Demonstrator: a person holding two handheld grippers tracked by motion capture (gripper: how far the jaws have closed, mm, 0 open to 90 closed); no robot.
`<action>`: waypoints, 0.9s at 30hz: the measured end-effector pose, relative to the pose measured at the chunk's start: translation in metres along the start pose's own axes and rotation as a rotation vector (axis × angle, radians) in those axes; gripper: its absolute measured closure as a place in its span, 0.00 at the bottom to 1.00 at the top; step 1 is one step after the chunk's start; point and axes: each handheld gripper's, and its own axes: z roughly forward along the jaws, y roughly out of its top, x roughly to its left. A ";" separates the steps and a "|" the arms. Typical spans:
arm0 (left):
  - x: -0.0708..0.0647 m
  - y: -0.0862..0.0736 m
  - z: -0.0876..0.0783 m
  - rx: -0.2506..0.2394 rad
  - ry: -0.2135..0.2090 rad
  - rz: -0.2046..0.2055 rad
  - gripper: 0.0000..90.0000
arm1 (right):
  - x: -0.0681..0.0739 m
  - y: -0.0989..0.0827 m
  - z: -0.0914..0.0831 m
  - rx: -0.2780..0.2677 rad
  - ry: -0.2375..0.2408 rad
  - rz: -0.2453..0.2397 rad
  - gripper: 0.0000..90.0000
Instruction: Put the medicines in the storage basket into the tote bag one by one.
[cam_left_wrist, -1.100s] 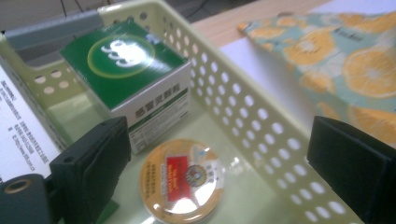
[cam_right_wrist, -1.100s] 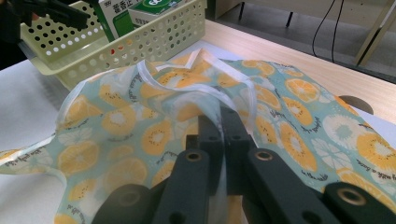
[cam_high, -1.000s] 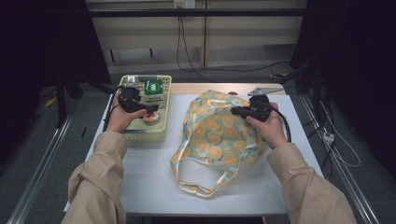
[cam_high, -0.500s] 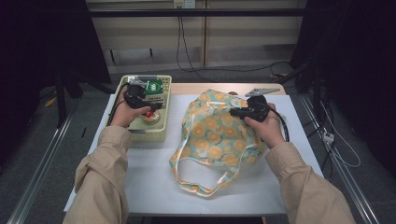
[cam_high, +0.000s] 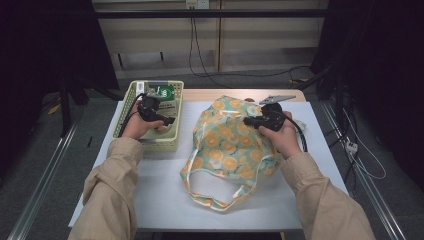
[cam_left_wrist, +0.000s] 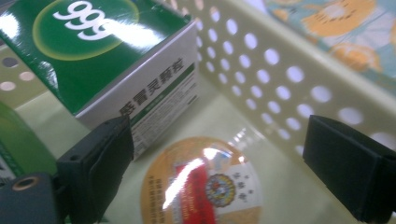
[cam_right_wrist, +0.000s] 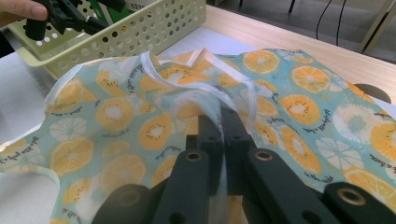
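two items in the basket (cam_left_wrist: 289, 79) — green box (cam_left_wrist: 98, 51), round tin (cam_left_wrist: 205, 186).

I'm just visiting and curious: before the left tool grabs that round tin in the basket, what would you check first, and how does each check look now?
1. Left tool open: ok, jaws wide apart.
2. Round tin between the jaws: ok, lying flat on the basket floor.
3. Room beside the tin: not ok, the green box crowds one jaw and the basket wall the other.
4. Right tool shut on the bag: ok, clamped on its rim.
5. Bag mouth open enough to take the tin: cannot tell.
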 end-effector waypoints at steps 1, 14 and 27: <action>-0.001 0.001 0.000 -0.002 -0.010 -0.007 0.09 | 0.000 0.000 0.000 -0.002 0.000 -0.001 1.00; 0.005 -0.012 0.007 0.062 0.058 -0.030 0.08 | -0.002 -0.004 0.001 -0.001 0.021 0.007 1.00; 0.004 -0.014 0.014 0.092 0.050 -0.040 0.08 | -0.005 -0.004 0.000 0.000 0.024 0.010 1.00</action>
